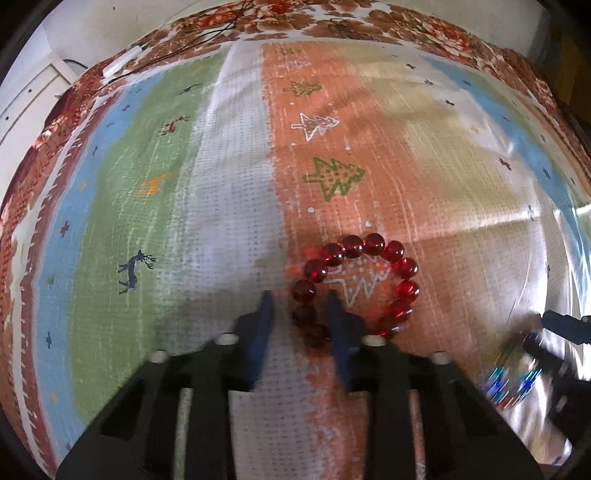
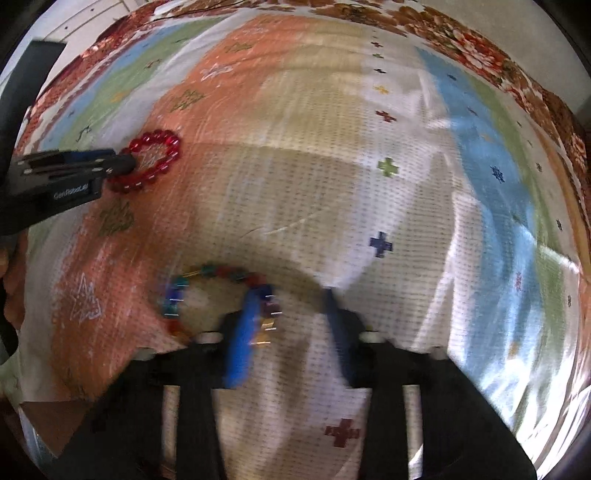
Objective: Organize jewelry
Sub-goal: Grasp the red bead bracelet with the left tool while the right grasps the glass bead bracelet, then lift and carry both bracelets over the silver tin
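Note:
A red bead bracelet (image 1: 373, 243) lies in a ring on the orange stripe of the cloth. My left gripper (image 1: 299, 302) points steeply down over the ring's left side, its blue fingers close on either side of those beads. A thin strip of cloth still shows beside the left finger. The right wrist view shows the red bead bracelet (image 2: 162, 136) with the left gripper (image 2: 123, 164) at its edge. A multicolour bead bracelet (image 2: 218, 271) lies blurred. My right gripper (image 2: 290, 302) straddles its right side, the beads against the left finger, cloth showing before the right one.
A striped cloth (image 1: 236, 184) with tree, deer and cross motifs covers a floral bedspread (image 1: 443, 33). A white cable with a small plug (image 1: 122, 61) lies at the far left corner. A hand (image 2: 11, 291) shows at the left edge of the right wrist view.

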Demonstrator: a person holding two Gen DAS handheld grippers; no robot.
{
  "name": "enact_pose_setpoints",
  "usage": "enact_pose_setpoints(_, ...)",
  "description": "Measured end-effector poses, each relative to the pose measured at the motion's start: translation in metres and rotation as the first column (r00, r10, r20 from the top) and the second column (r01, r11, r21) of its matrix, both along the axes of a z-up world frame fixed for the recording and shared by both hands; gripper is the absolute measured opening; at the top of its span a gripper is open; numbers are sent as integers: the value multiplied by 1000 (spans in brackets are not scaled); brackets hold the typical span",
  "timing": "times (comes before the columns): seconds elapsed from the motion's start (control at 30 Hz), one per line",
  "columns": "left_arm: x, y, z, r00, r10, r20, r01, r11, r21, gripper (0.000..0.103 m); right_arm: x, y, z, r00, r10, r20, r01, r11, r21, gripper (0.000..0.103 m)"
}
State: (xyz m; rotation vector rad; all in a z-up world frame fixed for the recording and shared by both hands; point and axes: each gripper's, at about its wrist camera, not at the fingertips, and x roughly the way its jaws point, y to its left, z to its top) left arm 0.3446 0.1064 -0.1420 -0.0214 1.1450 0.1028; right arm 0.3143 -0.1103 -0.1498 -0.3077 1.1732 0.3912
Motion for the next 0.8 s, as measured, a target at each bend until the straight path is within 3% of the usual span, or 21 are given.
enact_pose_setpoints(0.03,-1,0,0,1000,-4,-5,4,1000,5,16,0,-2,0,1000,2,-6,-2,1000,7,12)
enact_pose_setpoints(0.1,-3,-1,2,1000,-11,-6,11,1000,10,13,0,-3,0,1000,5,-6,-5,1000,16,10)
enact_pose_setpoints(0.53,-32,4,40,999,18,49,-12,993,-115,13,-17,-17,39,999,8,36,-12,992,124,10)
enact_pose_setpoints(0.8,-52,-5,62,997,18,80,-8,992,-128,13,-27,-18,58,998,2,65,-13,985,171,10)
